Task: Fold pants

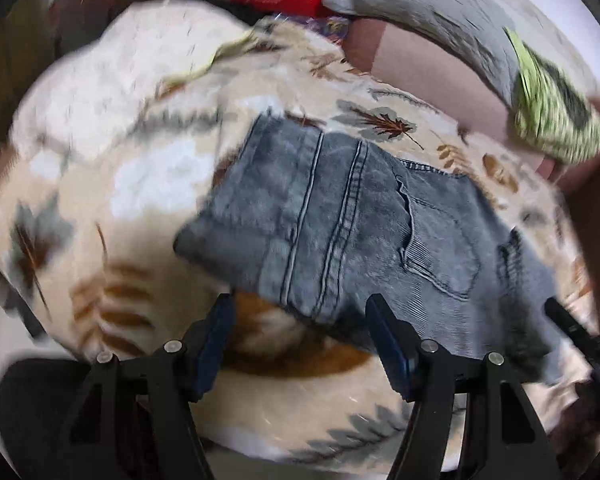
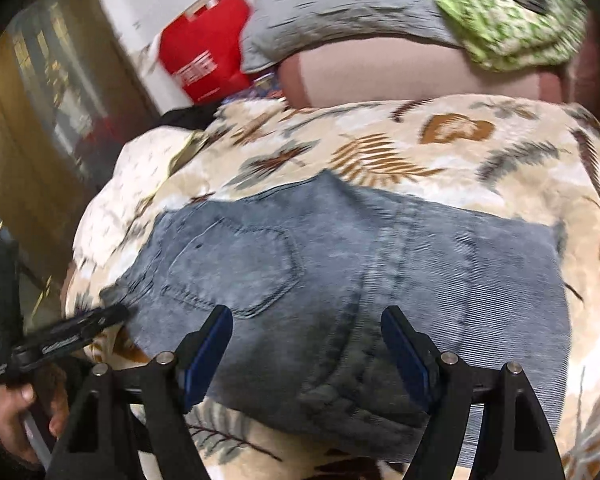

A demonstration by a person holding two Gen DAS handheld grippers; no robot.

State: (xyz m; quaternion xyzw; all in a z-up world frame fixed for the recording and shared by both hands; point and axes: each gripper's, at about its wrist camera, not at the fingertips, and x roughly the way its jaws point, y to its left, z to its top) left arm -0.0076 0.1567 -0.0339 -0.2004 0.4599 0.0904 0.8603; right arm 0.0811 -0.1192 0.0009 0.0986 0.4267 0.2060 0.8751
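Denim pants, grey-blue and already folded into a compact packet, lie on a leaf-patterned blanket spread over the bed. Both the left tongs and the right tongs hover just above the near edge, jaws apart and gripping nothing. The folding looks nearly finished; the next move probably calls for a last tuck or smoothing. Behind lie a grey pillow, a green patterned cloth and a red bag.
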